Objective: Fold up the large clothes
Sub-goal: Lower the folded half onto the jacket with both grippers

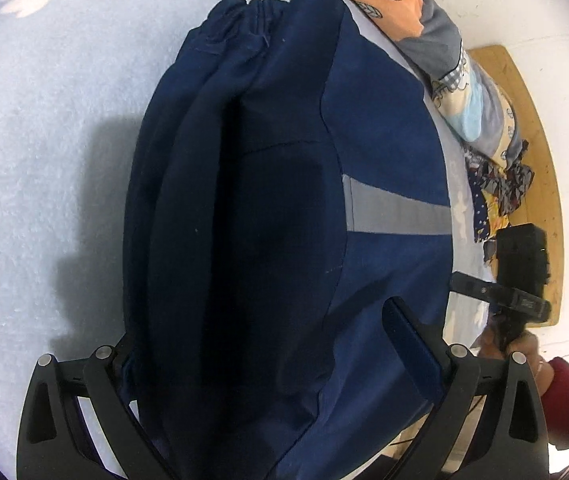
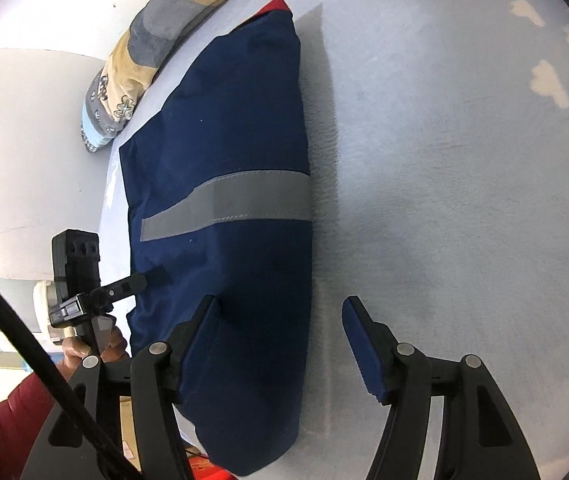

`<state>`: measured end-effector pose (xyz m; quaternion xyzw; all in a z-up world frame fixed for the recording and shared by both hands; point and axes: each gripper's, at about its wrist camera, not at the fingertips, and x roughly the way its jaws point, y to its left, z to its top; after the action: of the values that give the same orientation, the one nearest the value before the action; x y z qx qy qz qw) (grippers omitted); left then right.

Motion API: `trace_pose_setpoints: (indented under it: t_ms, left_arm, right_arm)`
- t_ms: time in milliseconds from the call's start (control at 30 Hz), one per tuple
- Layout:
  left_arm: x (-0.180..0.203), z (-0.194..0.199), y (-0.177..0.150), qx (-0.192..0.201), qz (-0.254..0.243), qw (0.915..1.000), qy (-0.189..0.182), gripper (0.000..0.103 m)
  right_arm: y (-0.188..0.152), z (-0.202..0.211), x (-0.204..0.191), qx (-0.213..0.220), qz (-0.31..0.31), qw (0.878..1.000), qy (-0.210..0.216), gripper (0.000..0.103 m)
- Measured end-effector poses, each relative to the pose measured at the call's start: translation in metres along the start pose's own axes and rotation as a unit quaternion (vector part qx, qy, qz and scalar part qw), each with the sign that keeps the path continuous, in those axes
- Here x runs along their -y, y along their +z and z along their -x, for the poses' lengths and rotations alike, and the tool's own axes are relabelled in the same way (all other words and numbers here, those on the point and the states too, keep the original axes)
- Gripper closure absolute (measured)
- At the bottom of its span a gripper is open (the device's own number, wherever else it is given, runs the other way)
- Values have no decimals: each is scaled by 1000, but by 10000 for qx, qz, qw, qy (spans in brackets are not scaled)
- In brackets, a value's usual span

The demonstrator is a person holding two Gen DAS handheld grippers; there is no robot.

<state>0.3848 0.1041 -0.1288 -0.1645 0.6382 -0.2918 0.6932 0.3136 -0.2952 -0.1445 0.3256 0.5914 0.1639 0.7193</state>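
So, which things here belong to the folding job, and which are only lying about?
For the job:
- navy garment with grey reflective stripe
- left claw, open
- right claw, open

Lying about:
- patterned bedding roll
- crumpled dark patterned cloth
- wooden board

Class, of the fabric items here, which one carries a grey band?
The folded navy-blue garment on the pale surface; its grey band crosses it. The patterned bedding beside it has none.

Navy garment (image 2: 220, 128) with grey stripe (image 2: 224, 204) on pale blue sheet (image 2: 464, 200)
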Motion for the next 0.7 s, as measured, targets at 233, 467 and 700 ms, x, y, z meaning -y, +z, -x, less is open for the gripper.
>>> trace_pose_setpoints:
  t_ms: [233, 467, 700]
  left_arm:
    - [0, -2, 1, 48, -99, 9998, 145, 1]
    - [32, -20, -1, 198, -638, 9907, 1183, 2]
    - [63, -23, -13, 798, -703, 9681, 2269, 23]
  right_arm:
    - [20, -36, -6, -113, 9, 9983, 566, 23]
    - [27, -65, -57, -384, 1173, 9910, -526, 21]
    - [20, -55, -71, -125, 1293, 9849, -1148, 48]
